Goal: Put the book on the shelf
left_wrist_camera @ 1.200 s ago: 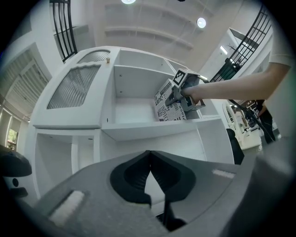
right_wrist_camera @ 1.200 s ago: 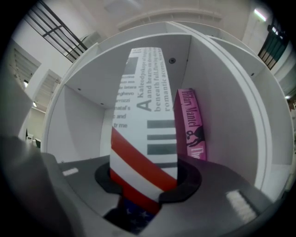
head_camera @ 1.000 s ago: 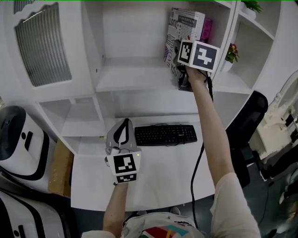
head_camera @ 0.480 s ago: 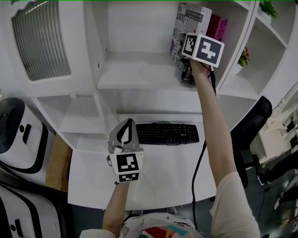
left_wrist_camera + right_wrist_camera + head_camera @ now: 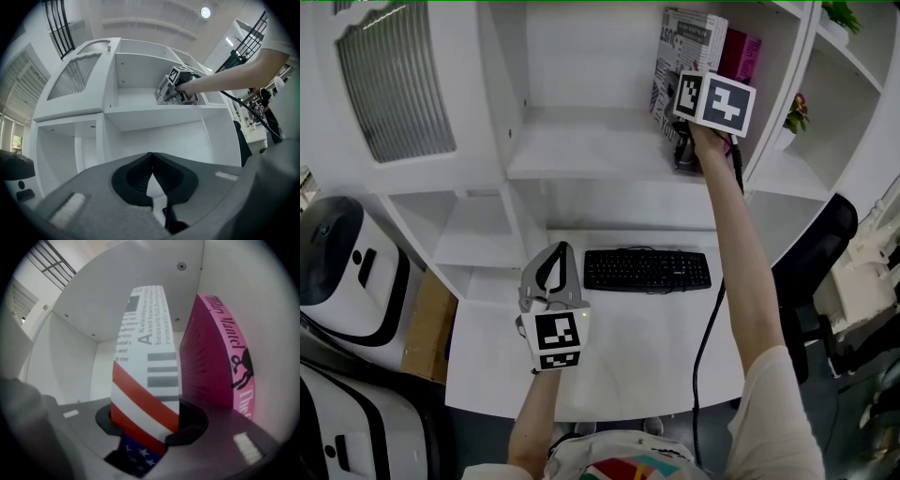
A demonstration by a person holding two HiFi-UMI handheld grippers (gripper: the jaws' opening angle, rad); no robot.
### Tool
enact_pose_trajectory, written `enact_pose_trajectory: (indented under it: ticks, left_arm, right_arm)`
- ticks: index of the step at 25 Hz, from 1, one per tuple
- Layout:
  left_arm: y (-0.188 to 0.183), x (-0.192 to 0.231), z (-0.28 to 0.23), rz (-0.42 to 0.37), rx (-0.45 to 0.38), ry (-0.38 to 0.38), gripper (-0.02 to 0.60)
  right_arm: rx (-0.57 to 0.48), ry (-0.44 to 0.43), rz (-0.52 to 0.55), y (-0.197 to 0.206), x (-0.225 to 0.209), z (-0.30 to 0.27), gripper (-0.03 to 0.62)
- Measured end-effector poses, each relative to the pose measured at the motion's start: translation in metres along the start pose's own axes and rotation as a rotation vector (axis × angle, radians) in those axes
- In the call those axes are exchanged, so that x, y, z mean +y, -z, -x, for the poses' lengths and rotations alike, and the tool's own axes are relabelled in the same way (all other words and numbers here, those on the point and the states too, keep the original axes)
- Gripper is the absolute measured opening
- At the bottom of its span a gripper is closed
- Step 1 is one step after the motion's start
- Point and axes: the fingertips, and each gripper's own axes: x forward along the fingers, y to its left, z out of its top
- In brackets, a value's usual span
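The right tool [image 5: 149, 423], jaws easing open, straddles the newsprint-covered book [image 5: 146, 362] upright on the shelf [image 5: 591, 150], a pink book [image 5: 211, 366] just to its right, while the left tool [image 5: 151, 157] hangs closed and empty over the desk [image 5: 628, 347].

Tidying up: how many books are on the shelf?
2. The newsprint book stands in the upper shelf compartment; the pink book stands just right of it. More could hide behind them.

The pink book [image 5: 211, 366] spine reads "Mantel"; the newsprint book [image 5: 147, 380], "beneath".
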Motion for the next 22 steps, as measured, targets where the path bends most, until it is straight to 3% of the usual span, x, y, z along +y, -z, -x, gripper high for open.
enact_pose_trajectory:
  ticks: [5,7,17,22]
  left_arm:
    - [-0.003,0.006,0.008,-0.016,0.01,-0.024,-0.003]
    - [-0.009,0.008,0.011,-0.025,-0.001,-0.034,-0.003]
    - [-0.031,0.006,0.037,-0.041,-0.047,-0.069,-0.003]
    - [-0.035,-0.003,0.057,-0.059,-0.094,-0.06,-0.004]
  right_arm:
    - [-0.019,-0.013,0.036,0.003,0.008,0.006,0.274]
    - [-0.03,-0.022,0.034,0.001,0.009,0.011,0.287]
    - [-0.139,-0.098,-0.001,-0.006,0.011,0.094,0.288]
    - [-0.249,-0.166,0.079,-0.002,0.031,0.165,0.287]
